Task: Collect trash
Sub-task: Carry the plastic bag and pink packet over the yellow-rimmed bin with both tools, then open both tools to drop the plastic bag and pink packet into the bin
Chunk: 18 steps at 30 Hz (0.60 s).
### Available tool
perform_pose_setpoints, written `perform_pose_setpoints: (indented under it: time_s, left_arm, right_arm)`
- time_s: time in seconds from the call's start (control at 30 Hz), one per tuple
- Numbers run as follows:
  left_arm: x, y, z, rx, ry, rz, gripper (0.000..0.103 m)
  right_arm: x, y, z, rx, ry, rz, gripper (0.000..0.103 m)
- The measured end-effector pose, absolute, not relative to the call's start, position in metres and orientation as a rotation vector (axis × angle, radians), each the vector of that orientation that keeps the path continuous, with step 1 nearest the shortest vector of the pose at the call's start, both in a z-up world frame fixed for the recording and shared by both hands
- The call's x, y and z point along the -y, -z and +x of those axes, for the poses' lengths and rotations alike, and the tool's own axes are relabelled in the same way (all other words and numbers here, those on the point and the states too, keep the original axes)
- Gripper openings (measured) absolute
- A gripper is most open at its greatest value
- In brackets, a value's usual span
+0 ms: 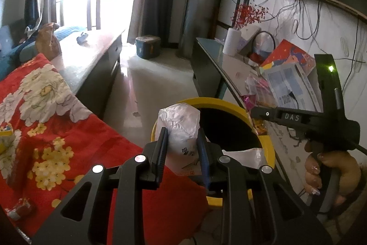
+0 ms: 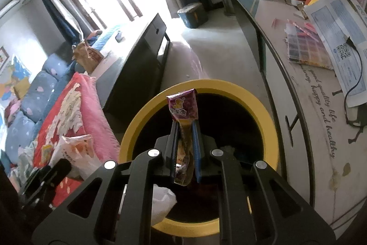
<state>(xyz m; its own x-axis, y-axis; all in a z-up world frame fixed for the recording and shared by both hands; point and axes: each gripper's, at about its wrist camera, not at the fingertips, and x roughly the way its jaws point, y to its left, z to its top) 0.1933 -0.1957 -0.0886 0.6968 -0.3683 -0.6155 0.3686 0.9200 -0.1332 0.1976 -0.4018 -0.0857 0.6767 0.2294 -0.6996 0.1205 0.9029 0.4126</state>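
My left gripper (image 1: 182, 144) pinches a crumpled white plastic wrapper (image 1: 180, 128); my right gripper (image 2: 185, 141) pinches a purple snack packet (image 2: 183, 107) over the round yellow-rimmed bin (image 2: 263, 111).

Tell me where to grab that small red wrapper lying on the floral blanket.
Take the red wrapper across its narrow middle, coming straight down from above. It lies flat and crumpled on the soft floral blanket, so a side approach would only push it along. Both grippers hold trash now, so one must release first.

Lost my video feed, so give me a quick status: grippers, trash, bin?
Left gripper shut on white wrapper. Right gripper shut on purple snack wrapper. Both over yellow bin. Nothing blocking the opening.
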Motion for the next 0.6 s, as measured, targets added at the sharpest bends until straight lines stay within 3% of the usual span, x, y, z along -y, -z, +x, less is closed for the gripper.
perform_pose_setpoints:
  time_s: [0.3, 0.37, 0.43, 0.53, 0.6]
  left_arm:
    - [0.210, 0.102, 0.201, -0.724, 0.433, 0.015, 0.027]
    - [0.211, 0.103, 0.203, -0.733, 0.446, 0.005, 0.029]
    - [0.211, 0.103, 0.204, -0.735, 0.452, -0.011, 0.039]
    - [0.208, 0.100, 0.203, -0.724, 0.448, -0.024, 0.058]
    - [0.204, 0.097, 0.202, -0.717, 0.438, -0.042, 0.081]
  right_arm:
    - [0.407, 0.091, 0.198, -0.840, -0.048, 0.475, 0.010]
    - [0.409, 0.092, 0.198, -0.843, -0.041, 0.484, 0.020]
    - [0.410, 0.093, 0.197, -0.842, -0.030, 0.485, 0.032]
    - [0.412, 0.092, 0.196, -0.834, -0.019, 0.488, 0.041]
    - [0.413, 0.091, 0.195, -0.826, -0.008, 0.490, 0.048]
